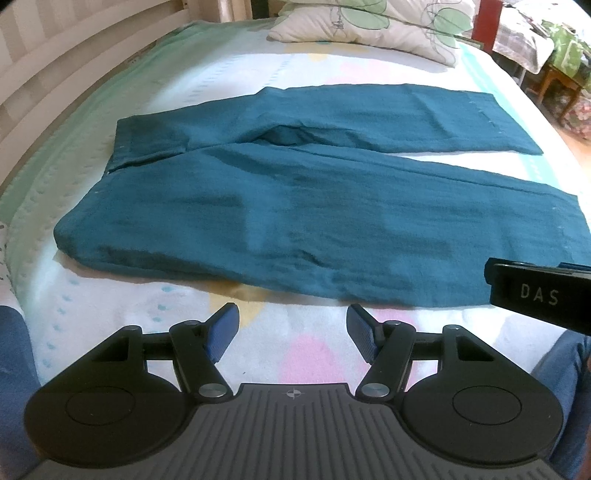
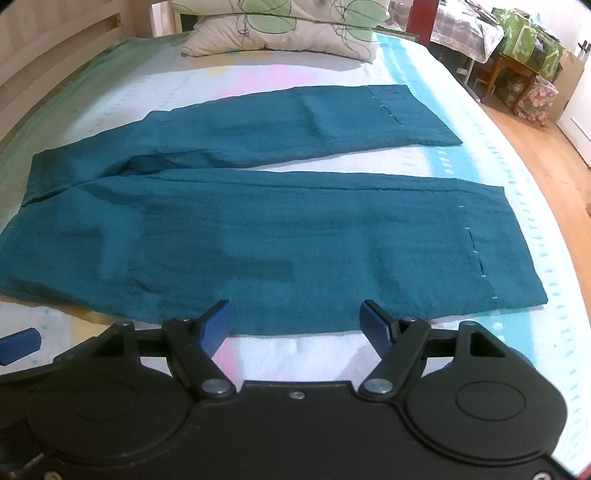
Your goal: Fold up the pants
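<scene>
Left gripper [image 1: 293, 334] up close at the bottom of its view, blue pads [image 1: 221, 334] spread wide, nothing between them. Just past the tips, bare bed [image 1: 110, 295] with soft pink, yellow and blue spots on a white cover. Bits of blue cloth [image 1: 14, 369] at the bottom corners of the left view, too little to tell what. Off to the right there, part of the right gripper, black, with the letters DAS.

Right gripper [image 2: 297, 325] low in its own view, also spread wide and holding nothing. Its tips right at the near edge of the pants [image 2: 258, 240], hard to tell if touching.

Pants teal, lying flat across the middle of the bed. Waist at the left, both legs stretched out to the right. Far leg angled away from the near leg, with a strip of bed showing between them. Small white stitches near each leg end.

Behind the pants, a pillow [image 2: 280, 33] with green leaves. Wood floor [image 2: 535, 155] at the far right.
</scene>
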`<action>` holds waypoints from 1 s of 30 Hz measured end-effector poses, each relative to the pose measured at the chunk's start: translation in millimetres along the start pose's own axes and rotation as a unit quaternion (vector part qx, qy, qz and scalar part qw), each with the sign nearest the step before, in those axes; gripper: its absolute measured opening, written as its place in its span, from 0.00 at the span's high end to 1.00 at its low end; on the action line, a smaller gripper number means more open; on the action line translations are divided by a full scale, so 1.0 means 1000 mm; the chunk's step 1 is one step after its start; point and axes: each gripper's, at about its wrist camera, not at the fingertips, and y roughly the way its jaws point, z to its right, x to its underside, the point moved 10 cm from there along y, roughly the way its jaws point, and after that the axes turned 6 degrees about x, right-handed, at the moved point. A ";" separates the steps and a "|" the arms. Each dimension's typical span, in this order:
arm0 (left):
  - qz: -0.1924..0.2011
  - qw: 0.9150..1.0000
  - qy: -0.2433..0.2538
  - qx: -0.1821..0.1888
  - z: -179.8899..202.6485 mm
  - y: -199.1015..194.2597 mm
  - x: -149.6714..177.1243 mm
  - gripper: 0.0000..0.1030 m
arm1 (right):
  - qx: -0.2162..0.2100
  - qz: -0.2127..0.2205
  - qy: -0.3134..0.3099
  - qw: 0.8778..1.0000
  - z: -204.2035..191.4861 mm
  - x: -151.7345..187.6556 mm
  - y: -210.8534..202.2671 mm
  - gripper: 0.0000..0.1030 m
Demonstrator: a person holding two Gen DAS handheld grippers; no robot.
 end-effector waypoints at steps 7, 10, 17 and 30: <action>-0.007 1.000 0.000 -0.003 0.000 0.005 -0.002 0.38 | -0.001 0.004 0.000 1.000 0.001 -0.005 0.003 0.26; -0.009 1.000 0.000 -0.002 0.000 0.006 -0.002 0.38 | -0.007 0.001 0.001 1.000 0.002 -0.005 0.008 0.26; -0.023 1.000 0.005 0.010 -0.001 0.020 -0.007 0.41 | -0.028 -0.028 0.018 0.999 0.001 -0.001 0.027 0.27; -0.005 1.000 0.021 -0.007 -0.028 0.074 -0.107 0.46 | -0.017 -0.070 0.015 0.997 0.030 -0.084 0.114 0.38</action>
